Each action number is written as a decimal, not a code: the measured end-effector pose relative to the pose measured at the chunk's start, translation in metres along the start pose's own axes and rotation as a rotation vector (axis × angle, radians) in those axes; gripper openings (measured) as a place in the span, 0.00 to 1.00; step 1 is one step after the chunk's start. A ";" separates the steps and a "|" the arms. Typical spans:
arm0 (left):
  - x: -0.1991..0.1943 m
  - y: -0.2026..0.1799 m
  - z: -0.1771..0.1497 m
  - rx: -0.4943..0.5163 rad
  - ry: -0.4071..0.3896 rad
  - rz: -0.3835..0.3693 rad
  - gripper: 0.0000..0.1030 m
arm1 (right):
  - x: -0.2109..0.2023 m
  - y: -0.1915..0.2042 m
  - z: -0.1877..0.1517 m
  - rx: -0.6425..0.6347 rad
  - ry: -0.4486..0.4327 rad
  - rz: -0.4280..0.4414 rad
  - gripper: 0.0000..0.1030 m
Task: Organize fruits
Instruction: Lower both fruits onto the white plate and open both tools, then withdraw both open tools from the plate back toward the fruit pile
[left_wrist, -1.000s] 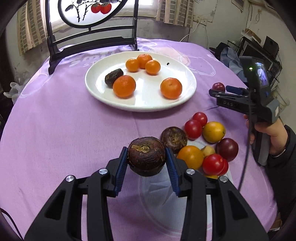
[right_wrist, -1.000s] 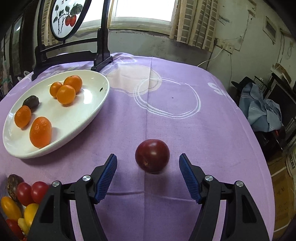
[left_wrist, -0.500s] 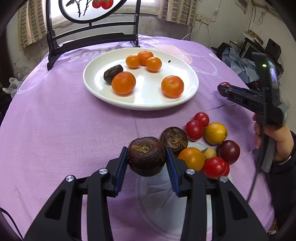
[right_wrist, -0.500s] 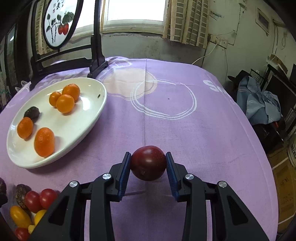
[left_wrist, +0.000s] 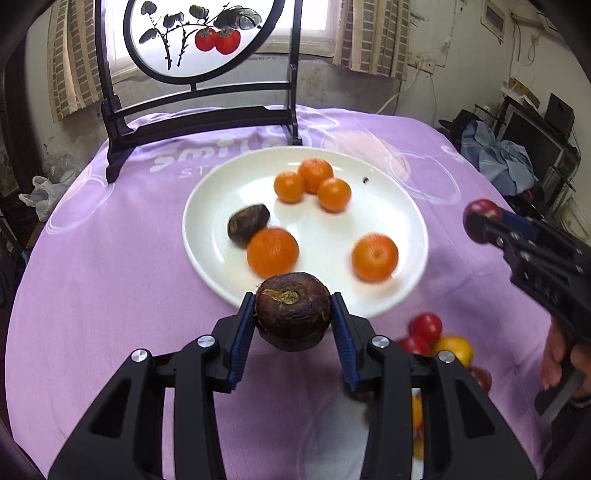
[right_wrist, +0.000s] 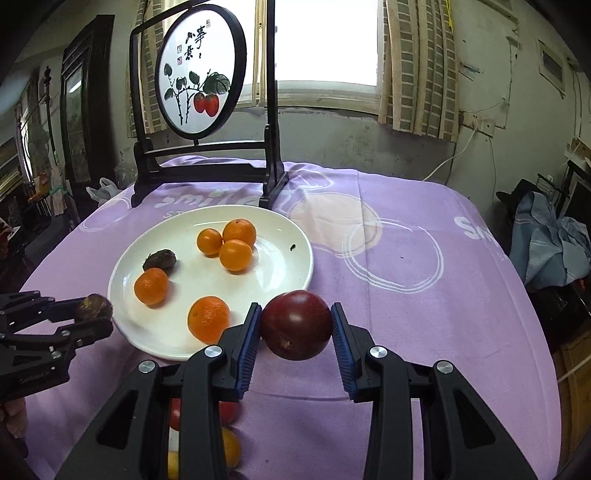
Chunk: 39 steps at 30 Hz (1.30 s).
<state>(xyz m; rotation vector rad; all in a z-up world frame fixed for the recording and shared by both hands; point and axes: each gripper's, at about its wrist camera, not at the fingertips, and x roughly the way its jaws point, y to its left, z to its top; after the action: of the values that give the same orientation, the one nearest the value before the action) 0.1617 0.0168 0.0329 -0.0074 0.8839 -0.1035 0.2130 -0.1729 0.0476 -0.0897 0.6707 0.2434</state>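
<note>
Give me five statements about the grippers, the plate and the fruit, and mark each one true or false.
1. The left gripper is shut on a wrinkled brown fruit. True.
2. The right gripper is open with nothing in it. False: it is shut on a dark red fruit.
3. The plate holds five oranges. True.
4. The plate holds only oranges. False: a dark brown fruit lies there too.
5. The plate sits on a bare wooden table. False: it rests on a purple cloth.

white plate, orange mandarins, lilac ring-printed tablecloth, dark maroon fruit
</note>
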 end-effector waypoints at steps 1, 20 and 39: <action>0.003 0.002 0.005 -0.007 -0.003 0.007 0.39 | 0.001 0.003 0.002 -0.004 -0.002 0.005 0.37; 0.061 0.017 0.051 -0.158 -0.007 0.077 0.74 | 0.059 0.037 0.013 -0.007 0.073 0.060 0.60; 0.001 0.009 0.010 -0.147 -0.037 0.047 0.85 | 0.000 0.012 -0.022 0.033 0.049 0.069 0.65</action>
<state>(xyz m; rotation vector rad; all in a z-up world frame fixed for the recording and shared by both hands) 0.1706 0.0251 0.0382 -0.1253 0.8525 0.0053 0.1963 -0.1649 0.0306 -0.0406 0.7276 0.2973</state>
